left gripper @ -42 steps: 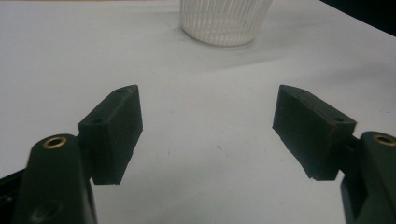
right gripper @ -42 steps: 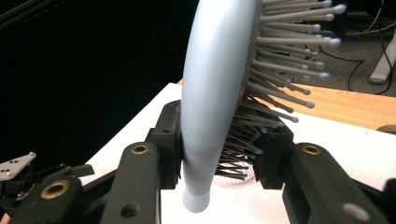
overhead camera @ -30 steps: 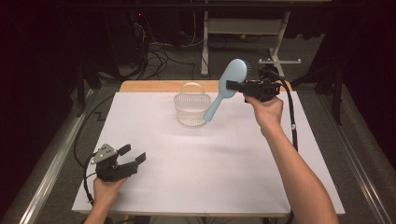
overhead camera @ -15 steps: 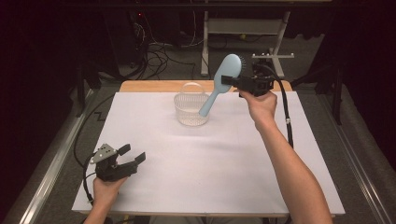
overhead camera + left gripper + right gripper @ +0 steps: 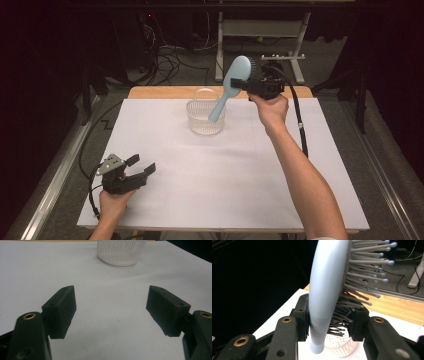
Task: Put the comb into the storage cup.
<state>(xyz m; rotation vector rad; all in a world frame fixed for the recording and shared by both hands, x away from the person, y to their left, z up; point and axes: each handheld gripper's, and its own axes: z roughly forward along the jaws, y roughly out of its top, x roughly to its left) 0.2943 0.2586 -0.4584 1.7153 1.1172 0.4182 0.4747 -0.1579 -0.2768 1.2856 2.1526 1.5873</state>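
The right gripper (image 5: 248, 86) holds a light blue plastic hairbrush (image 5: 229, 86) up in the air, its fingers (image 5: 302, 315) squeezed on the brush's head. The brush tilts, and its handle points down over the clear ribbed plastic basket (image 5: 205, 118) near the back of the white worktop (image 5: 240, 175). The left gripper (image 5: 142, 166) rests near the front edge, fingers (image 5: 61, 310) wide open and holding nothing.

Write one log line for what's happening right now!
right gripper: shut on light blue plastic hairbrush | handle over clear ribbed plastic basket | left gripper: open, idle
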